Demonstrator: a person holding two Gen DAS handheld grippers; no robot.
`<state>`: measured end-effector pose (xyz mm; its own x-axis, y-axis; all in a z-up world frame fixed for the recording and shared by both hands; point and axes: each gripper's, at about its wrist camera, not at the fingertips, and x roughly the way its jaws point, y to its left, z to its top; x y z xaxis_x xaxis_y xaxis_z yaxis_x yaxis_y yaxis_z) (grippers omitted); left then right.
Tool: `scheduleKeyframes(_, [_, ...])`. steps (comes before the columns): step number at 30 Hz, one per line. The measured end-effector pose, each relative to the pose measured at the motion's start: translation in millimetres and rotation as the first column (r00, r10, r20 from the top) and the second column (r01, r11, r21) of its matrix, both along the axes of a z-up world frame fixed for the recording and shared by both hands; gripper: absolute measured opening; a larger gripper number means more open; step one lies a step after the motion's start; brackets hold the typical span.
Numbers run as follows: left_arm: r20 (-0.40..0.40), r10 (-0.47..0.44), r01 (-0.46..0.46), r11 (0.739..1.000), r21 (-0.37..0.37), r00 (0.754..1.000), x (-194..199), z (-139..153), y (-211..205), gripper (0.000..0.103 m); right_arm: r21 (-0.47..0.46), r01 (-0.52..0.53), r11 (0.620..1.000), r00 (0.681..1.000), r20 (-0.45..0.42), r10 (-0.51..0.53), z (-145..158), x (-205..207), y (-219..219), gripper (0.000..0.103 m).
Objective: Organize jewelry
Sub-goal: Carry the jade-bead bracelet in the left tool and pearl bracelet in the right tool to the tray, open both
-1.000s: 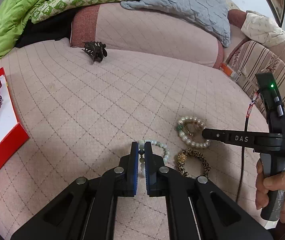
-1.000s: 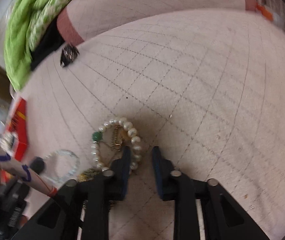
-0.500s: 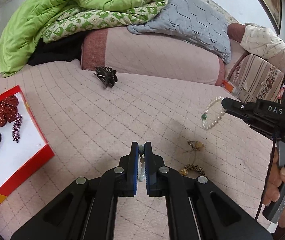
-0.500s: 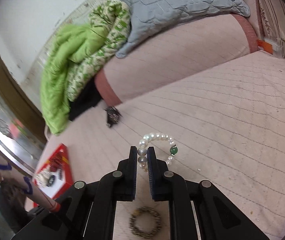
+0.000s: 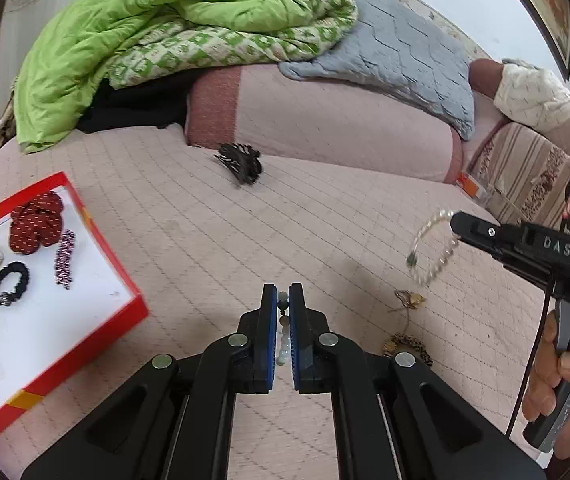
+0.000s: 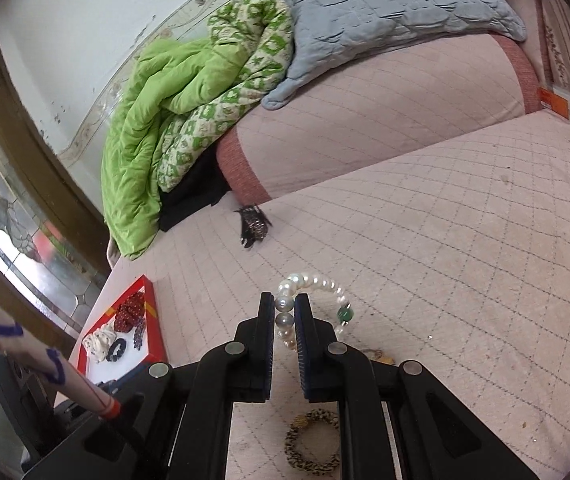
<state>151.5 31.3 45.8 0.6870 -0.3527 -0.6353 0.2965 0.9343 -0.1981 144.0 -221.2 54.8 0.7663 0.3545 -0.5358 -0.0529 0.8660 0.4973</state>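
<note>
My left gripper (image 5: 282, 298) is shut on a pale green bead bracelet (image 5: 283, 338), which hangs between its blue pads above the pink quilted bed. My right gripper (image 6: 284, 304) is shut on a white pearl bracelet (image 6: 317, 282) with one green bead; the left wrist view shows this pearl bracelet (image 5: 431, 246) dangling in the air at the right. A leopard-print bracelet (image 6: 312, 446) and a small gold chain piece (image 5: 409, 299) lie on the bed below. A red-rimmed white tray (image 5: 97, 240) at the left holds several hair ties and clips.
A dark claw hair clip (image 5: 241, 163) lies near the pink bolster (image 5: 325, 120). Green quilts (image 5: 145, 32) and a grey pillow (image 5: 397, 52) are piled on top. A person's hand (image 5: 565, 384) grips the right tool's handle. A sleeve (image 6: 25, 348) shows at the lower left.
Both grippers rose off the bed with their bracelets, and the right one closed on the pearls and tilted up. The tray came further into the left view.
</note>
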Motion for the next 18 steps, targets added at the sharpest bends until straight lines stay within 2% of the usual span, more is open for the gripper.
scheduleKeyframes(9, [0.012,0.047,-0.046,0.999,-0.008,0.999,-2.1,11.0,36.3,0.005,-0.01,-0.056,0.998,0.998,0.013,0.056,3.3,0.5,28.5,0.011])
scheduleKeyframes(18, [0.017,0.108,-0.107,0.994,-0.03,0.994,-5.7,18.8,77.0,0.005,0.034,-0.122,0.992,0.992,0.017,0.121,5.3,3.9,62.6,0.011])
